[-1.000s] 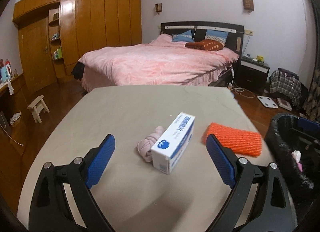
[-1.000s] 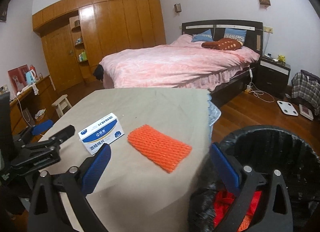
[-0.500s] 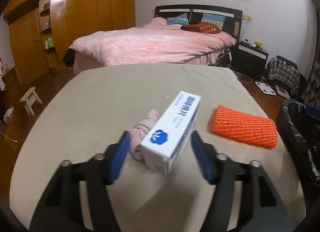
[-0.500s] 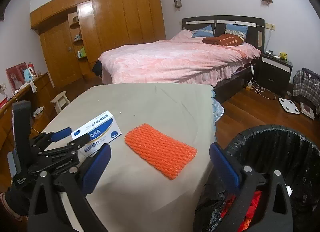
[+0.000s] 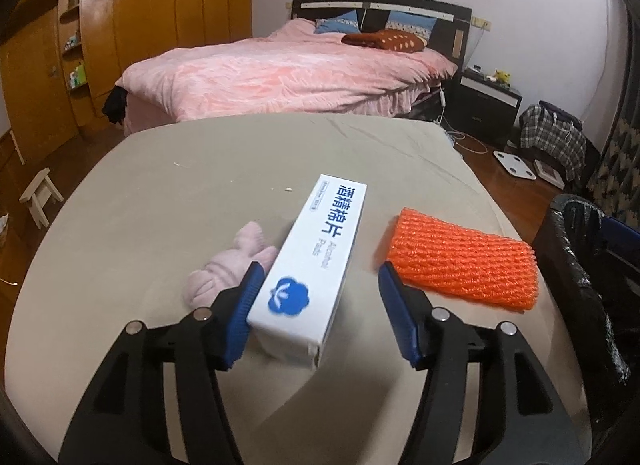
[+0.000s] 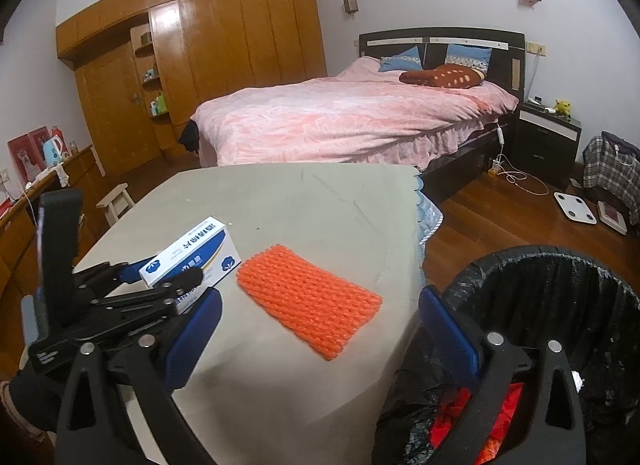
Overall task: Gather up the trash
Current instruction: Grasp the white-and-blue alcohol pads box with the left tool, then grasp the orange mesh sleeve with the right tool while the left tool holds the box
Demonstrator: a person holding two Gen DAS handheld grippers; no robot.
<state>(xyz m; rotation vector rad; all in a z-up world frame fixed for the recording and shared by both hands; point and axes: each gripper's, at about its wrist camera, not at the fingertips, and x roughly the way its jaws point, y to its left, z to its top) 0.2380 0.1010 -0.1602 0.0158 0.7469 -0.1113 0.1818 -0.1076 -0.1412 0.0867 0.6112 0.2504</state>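
Trash box (image 5: 316,269), white with blue print, lies on the grey table (image 5: 168,201), long axis running away from me toward the bed (image 5: 288,73). My left gripper (image 5: 320,305) straddles its near end, jaws opening: left pad touching, right pad clear. It partly hides a pink cloth (image 5: 232,265). Orange foam netting (image 5: 460,265) lies beside the table's right edge. My right gripper (image 6: 320,329) hangs unclenched and empty between table and black-lined bin (image 6: 560,285).
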